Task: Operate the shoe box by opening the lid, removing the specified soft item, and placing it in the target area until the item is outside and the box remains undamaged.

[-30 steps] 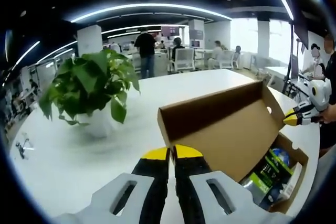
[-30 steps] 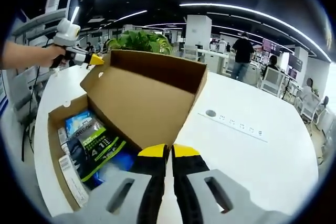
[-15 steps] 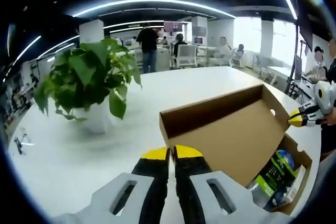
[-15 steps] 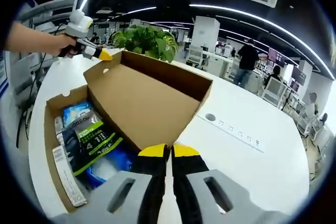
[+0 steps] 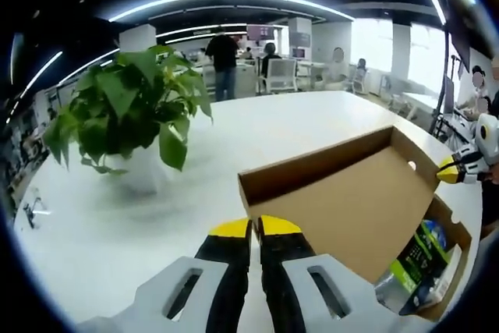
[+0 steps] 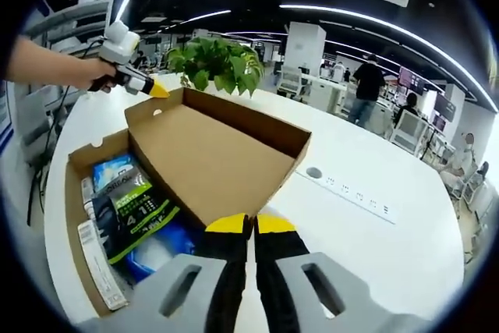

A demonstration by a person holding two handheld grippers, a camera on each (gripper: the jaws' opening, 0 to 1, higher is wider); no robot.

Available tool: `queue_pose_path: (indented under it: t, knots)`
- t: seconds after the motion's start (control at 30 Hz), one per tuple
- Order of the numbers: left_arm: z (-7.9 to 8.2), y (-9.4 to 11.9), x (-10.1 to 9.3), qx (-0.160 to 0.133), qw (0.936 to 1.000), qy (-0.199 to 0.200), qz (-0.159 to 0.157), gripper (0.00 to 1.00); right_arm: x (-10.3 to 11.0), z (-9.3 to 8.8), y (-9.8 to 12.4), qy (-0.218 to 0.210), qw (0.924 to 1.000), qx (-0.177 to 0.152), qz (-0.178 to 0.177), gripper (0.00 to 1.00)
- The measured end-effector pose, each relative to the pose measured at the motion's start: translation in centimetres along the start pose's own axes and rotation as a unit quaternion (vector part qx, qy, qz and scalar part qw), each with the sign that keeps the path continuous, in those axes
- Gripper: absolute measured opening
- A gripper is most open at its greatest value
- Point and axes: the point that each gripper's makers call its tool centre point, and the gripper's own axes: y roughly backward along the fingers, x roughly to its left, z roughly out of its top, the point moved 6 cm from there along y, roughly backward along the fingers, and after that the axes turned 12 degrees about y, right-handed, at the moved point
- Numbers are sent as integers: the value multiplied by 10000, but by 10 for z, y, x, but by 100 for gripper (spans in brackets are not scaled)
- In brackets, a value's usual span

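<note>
Broadly, the white desk (image 6: 374,232) lies open beyond the box (image 6: 78,193). Its lid (image 6: 210,157) tilts back, half hiding packets (image 6: 129,204) inside. Both claws, left (image 5: 256,226) and right (image 6: 249,224), are closed, pinching the lid's edges.

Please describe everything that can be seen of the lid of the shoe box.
The lid is plain brown cardboard, bare inside, with short upturned side walls and a small round hole near one corner. It is swung open and leans back from the open box, still joined to it along one long edge. The left gripper meets its far corner; the right gripper, fingers together, sits at its near corner. The white table lies beneath it.
</note>
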Motion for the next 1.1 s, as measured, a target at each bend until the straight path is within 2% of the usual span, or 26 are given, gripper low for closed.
queue_pose_path:
  t: [0.5, 0.63, 0.77, 0.93, 1.0, 1.03, 1.1]
  knots:
    - [-12, -17, 5, 191, 9996, 197, -19, 1, -2, -2, -5, -28, 10000, 45, -59, 0]
    - [-14, -18, 6, 200, 9996, 186, 118, 7, -3, -2, -6, 53, 10000, 50, -63, 0]
    - [-24, -14, 6, 420, 9987, 249, 135, 18, -3, -2, -6, 106, 9999, 35, -47, 0]
    - [-33, -12, 5, 464, 9982, 380, 69, 22, -3, -3, -7, 102, 9999, 40, -49, 0]
    - [-32, -8, 5, 335, 9987, 385, 62, 20, -3, -3, -7, 105, 9999, 46, -49, 0]
    - [-34, -6, 5, 437, 9980, 439, 101, 21, -3, -3, -7, 96, 9999, 51, -44, 0]
    - [-34, -3, 6, 361, 9983, 443, 117, 21, -3, -4, -7, 111, 9999, 47, -32, 0]
